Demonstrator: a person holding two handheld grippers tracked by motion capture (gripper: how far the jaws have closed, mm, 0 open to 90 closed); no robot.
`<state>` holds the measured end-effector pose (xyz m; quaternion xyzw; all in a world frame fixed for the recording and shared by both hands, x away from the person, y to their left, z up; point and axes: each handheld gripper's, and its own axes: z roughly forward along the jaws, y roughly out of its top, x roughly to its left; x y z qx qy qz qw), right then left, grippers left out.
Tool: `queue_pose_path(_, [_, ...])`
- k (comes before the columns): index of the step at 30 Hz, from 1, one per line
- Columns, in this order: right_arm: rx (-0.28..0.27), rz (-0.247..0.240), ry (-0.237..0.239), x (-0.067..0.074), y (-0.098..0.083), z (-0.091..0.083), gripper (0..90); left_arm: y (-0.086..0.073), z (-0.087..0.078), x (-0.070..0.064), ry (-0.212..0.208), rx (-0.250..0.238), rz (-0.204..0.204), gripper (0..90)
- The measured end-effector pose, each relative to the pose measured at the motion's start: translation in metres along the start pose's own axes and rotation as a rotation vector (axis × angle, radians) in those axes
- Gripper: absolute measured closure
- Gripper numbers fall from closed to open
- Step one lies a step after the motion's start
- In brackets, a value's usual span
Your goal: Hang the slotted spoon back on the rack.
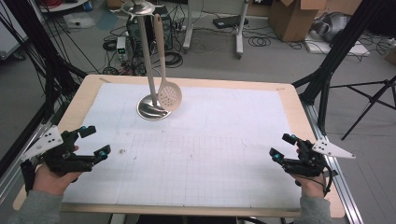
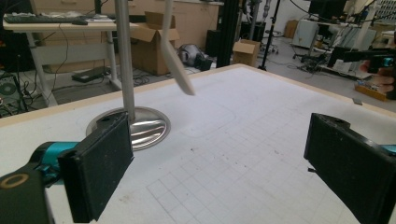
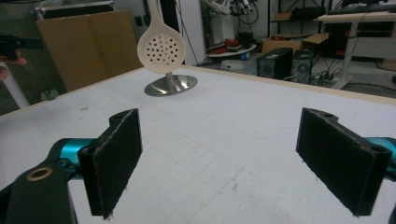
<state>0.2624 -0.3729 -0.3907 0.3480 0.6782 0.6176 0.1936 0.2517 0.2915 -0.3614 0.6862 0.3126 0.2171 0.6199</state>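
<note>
A cream slotted spoon (image 1: 168, 93) hangs from a metal stand (image 1: 150, 70) whose round steel base (image 1: 152, 109) rests on the far left part of the white gridded mat (image 1: 196, 144). The spoon (image 3: 161, 48) faces the right gripper view, and its edge (image 2: 176, 60) shows in the left gripper view beside the stand pole (image 2: 124, 56). My left gripper (image 1: 95, 140) is held near the table's left front, open, with nothing between its pads. My right gripper (image 1: 281, 146) is held near the right front edge, also open and empty.
The wooden table (image 1: 84, 88) has a bare rim around the mat. Black tripod legs (image 1: 327, 79) stand by the right edge and a dark frame (image 1: 51, 79) by the left. Cardboard boxes (image 1: 299, 16), cables and a computer case lie on the floor beyond.
</note>
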Motion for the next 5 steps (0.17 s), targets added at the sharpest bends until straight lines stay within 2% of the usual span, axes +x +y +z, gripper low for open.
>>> queue_pose_path(5, [-0.028,0.016,-0.011,-0.0033,-0.0010,-0.0049,13.3,-0.0013,0.0010,-0.0006,0.003,0.005,0.001,8.3])
